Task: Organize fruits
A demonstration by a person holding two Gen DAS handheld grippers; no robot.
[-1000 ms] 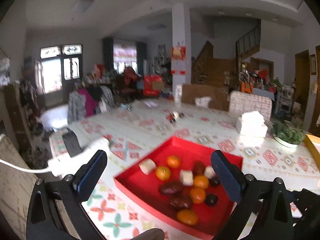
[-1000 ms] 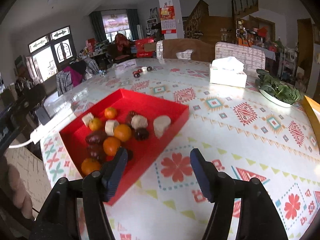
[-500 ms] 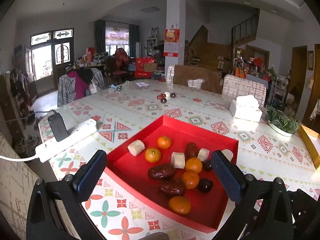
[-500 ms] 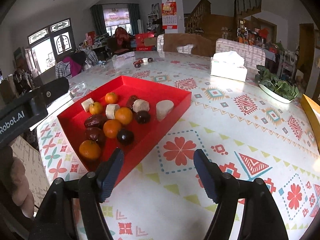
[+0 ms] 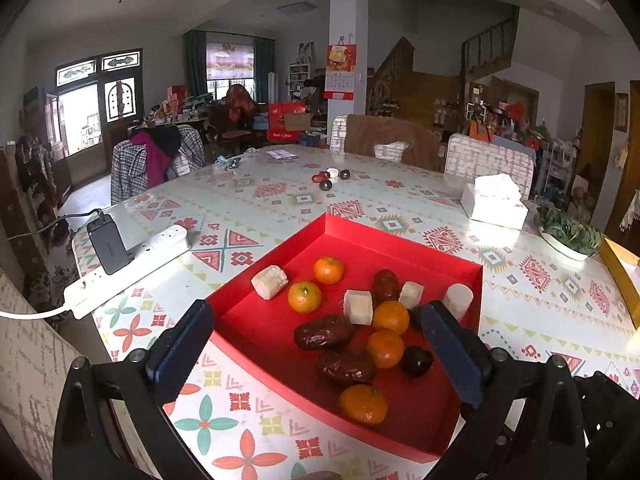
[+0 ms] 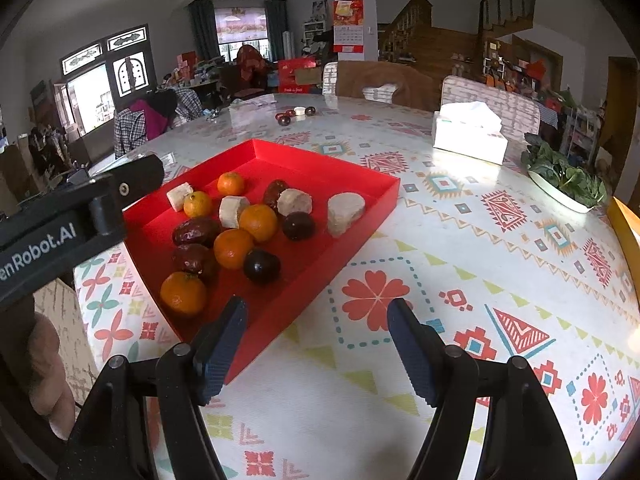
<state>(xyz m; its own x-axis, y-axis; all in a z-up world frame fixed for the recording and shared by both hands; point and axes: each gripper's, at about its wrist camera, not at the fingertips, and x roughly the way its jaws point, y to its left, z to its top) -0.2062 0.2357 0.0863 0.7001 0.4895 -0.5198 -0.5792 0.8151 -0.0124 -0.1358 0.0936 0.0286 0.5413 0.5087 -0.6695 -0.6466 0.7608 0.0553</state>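
In the lower centre of the left wrist view, the red tray (image 5: 404,246) holds mandarins (image 5: 304,297), dates (image 5: 323,332) and pale chunks mixed together, unsorted; more fruit (image 5: 326,185) lies far up the bench (image 5: 256,200). I keep my left gripper (image 5: 320,344) and right gripper (image 6: 316,340) spread, empty.

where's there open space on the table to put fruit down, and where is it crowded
Bare tablecloth lies between the red tray, the tissue box and the dish of greens. The tray's far corner is also free. Its near half is crowded with oranges, dates and pale chunks.
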